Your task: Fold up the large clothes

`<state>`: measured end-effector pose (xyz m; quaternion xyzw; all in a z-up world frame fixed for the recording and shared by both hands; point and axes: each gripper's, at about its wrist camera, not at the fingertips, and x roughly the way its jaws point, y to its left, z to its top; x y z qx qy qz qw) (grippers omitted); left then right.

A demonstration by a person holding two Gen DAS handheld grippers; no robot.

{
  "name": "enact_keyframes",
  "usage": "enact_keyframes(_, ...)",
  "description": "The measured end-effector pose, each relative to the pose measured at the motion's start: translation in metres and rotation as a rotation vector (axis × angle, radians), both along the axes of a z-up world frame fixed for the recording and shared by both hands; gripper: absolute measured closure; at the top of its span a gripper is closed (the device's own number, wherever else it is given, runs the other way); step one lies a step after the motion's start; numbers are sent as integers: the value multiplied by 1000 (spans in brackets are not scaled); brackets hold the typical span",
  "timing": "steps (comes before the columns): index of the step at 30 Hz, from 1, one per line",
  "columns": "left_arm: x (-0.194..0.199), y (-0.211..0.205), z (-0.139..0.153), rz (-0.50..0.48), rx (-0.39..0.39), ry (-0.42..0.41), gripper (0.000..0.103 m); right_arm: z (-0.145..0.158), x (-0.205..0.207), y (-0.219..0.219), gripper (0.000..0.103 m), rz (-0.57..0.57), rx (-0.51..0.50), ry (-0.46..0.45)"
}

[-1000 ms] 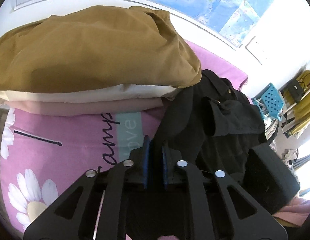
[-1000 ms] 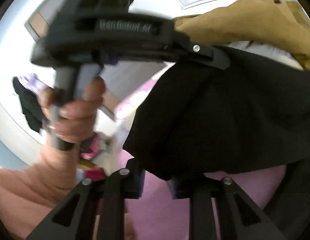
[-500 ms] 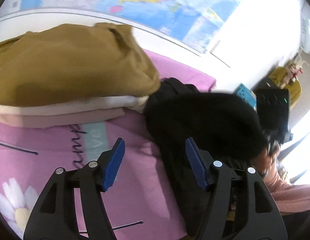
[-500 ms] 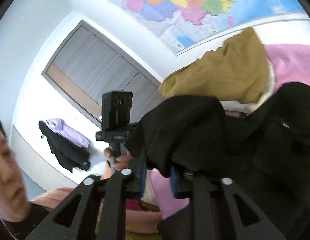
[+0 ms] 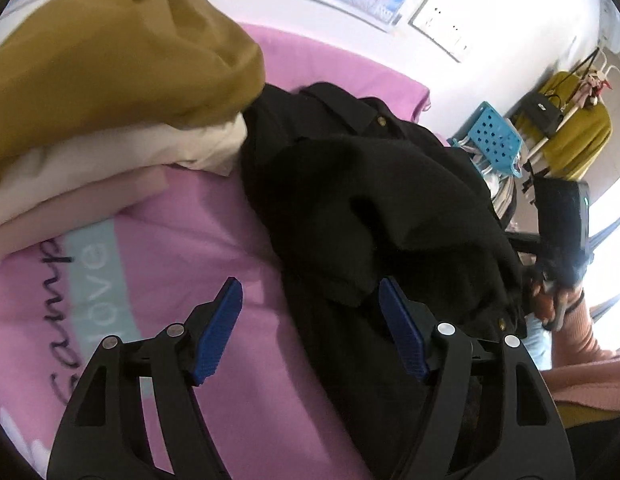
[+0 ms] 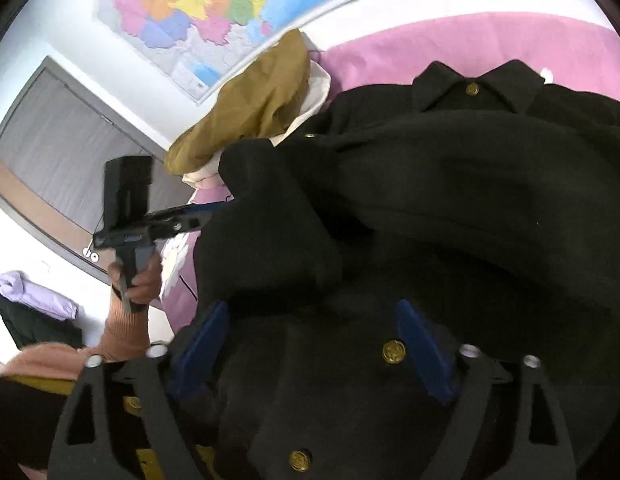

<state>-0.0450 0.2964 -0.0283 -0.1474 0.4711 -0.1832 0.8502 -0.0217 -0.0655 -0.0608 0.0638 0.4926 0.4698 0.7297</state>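
A black coat (image 5: 370, 216) with gold buttons lies rumpled on the pink bedspread (image 5: 182, 248), a sleeve folded over its body. It fills the right wrist view (image 6: 450, 216), collar at the top. My left gripper (image 5: 310, 316) is open and empty, just above the coat's left edge. My right gripper (image 6: 314, 344) is open and empty, hovering over the coat's front near a gold button (image 6: 393, 351). The left gripper also shows in the right wrist view (image 6: 182, 220), held beside the coat.
A stack of folded clothes, mustard (image 5: 110, 60) on cream on pale pink, sits on the bed left of the coat. A blue basket (image 5: 492, 140) and a clothes rack (image 5: 566, 120) stand beyond the bed. A wall map (image 6: 214, 8) hangs behind.
Both grippers have let go of the black coat and opened. The sleeve that the right gripper held up now lies on the coat.
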Motion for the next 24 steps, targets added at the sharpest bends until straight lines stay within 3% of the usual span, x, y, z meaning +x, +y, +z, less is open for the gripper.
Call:
enact_keyframes(4, 15, -8, -1, 8, 16, -17, 34, -12, -9, 12, 9, 15, 48, -37)
enact_keyframes(5, 17, -9, 1, 13, 25, -23, 37, -12, -7, 14, 15, 20, 63, -27)
enact_keyframes(6, 21, -11, 3, 17, 34, -27, 38, -11, -5, 17, 28, 44, 88, -20)
enact_keyframes(7, 22, -13, 5, 17, 41, -34, 44, -4, -4, 23, 72, 78, 121, -32)
enact_keyframes(8, 23, -15, 7, 17, 45, -41, 49, 6, -1, 23, 80, 82, 131, -54)
enact_keyframes(10, 24, -18, 13, 19, 50, -57, 50, 39, 4, 13, 93, 71, 178, -112)
enact_keyframes(12, 25, -22, 20, 19, 45, -79, 50, 71, 14, -6, 94, 30, 187, -171)
enact_keyframes(15, 26, -28, 27, 10, 32, -109, 42, 105, 36, -37, 95, -60, 158, -236)
enact_keyframes(17, 28, -36, 26, 2, 39, -112, 33, 107, 56, -49, 91, -123, 81, -230)
enact_keyframes(18, 31, -40, 22, -3, 54, -102, 33, 102, 64, -52, 85, -140, 15, -222)
enact_keyframes(20, 37, -48, 12, -6, 83, -75, 33, 79, 79, -56, 26, -184, -209, -213)
enact_keyframes(21, 39, -50, 7, -4, 94, -62, 33, 66, 84, -54, 24, -195, -335, -225)
enact_keyframes(22, 43, -53, 0, -3, 109, -42, 33, 59, 87, -54, 24, -213, -391, -238)
enact_keyframes(24, 46, -56, -12, -2, 134, -27, 33, 53, 92, -52, 24, -222, -398, -220)
